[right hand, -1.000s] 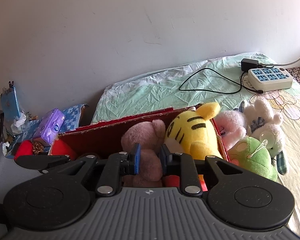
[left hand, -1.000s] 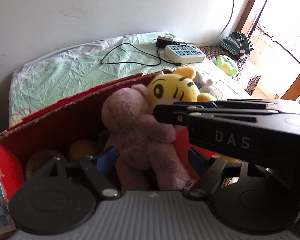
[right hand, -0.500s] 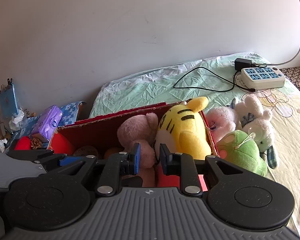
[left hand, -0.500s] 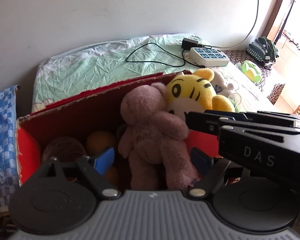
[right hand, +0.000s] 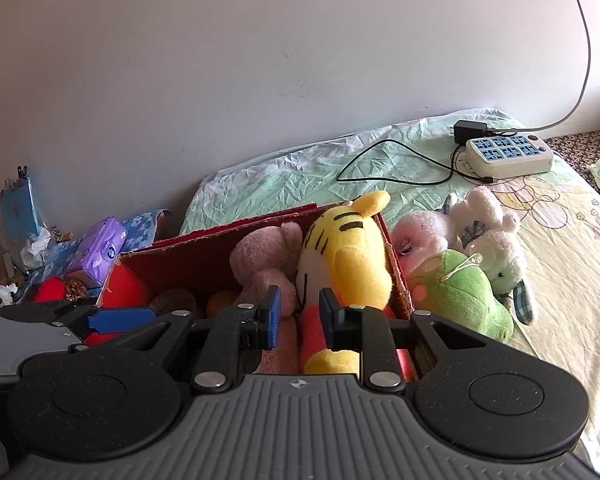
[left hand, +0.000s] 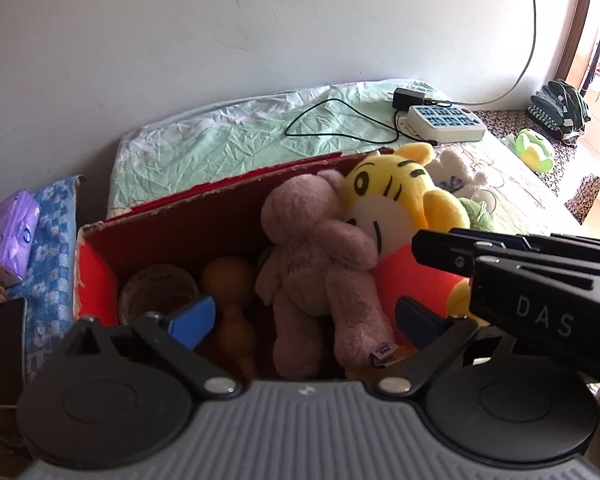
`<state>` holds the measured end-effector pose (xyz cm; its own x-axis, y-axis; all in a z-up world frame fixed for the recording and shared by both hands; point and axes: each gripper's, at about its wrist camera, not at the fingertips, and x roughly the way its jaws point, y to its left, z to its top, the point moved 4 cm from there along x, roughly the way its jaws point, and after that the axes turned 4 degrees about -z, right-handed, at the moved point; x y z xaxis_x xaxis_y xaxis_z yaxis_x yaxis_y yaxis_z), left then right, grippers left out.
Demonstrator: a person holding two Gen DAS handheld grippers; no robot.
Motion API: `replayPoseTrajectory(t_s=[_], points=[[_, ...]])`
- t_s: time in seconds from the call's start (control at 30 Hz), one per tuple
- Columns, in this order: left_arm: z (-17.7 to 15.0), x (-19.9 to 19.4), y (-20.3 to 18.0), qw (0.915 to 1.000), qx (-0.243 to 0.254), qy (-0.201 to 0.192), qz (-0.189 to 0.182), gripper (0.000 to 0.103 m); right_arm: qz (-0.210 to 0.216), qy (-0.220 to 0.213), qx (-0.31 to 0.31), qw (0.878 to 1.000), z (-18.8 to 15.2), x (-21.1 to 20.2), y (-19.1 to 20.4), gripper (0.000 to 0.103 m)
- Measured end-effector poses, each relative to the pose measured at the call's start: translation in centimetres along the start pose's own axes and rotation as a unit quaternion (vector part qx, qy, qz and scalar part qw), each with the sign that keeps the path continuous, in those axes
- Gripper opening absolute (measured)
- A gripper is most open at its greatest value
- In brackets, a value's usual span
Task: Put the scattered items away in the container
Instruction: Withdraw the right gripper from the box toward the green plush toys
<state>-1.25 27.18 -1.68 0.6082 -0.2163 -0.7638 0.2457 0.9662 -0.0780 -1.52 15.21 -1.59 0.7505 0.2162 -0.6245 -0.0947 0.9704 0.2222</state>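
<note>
Red cardboard box (left hand: 228,216) at frame centre holds pink bear (left hand: 320,264) and yellow tiger (left hand: 400,196), leaning together. Left gripper (left hand: 304,320): fingers wide apart, empty, around the bear. Right gripper (right hand: 298,316): narrow gap, gripping nothing. Green frog plush (right hand: 460,292) lies outside, touching the box's right wall.

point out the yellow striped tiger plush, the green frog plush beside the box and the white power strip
yellow striped tiger plush (right hand: 352,256): right wrist view, on its back.
green frog plush (right hand: 460,292): right wrist view, on its body.
white power strip with blue sockets (right hand: 508,155): right wrist view, on its top face.
</note>
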Motion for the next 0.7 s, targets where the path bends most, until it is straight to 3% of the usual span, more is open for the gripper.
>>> replayPoseTrajectory(t_s=[0.37,0.53,0.7], points=[[-0.7,-1.0,-1.1,0.9993,0.005,-0.016,0.035,0.102,0.003,-0.005,0.007,1.000,-0.6,-1.6,-1.3,0.024],[-1.0,-0.6,-1.2,0.9991,-0.007,0.003,0.043,0.102,0.006,-0.006,-0.003,1.000,-0.7,-1.9,-1.3,0.024],[-1.1,-0.3,-0.9,0.9970,-0.018,0.013,0.074,0.102,0.006,-0.007,-0.003,1.000,-0.7,-2.1,-1.8,0.024]])
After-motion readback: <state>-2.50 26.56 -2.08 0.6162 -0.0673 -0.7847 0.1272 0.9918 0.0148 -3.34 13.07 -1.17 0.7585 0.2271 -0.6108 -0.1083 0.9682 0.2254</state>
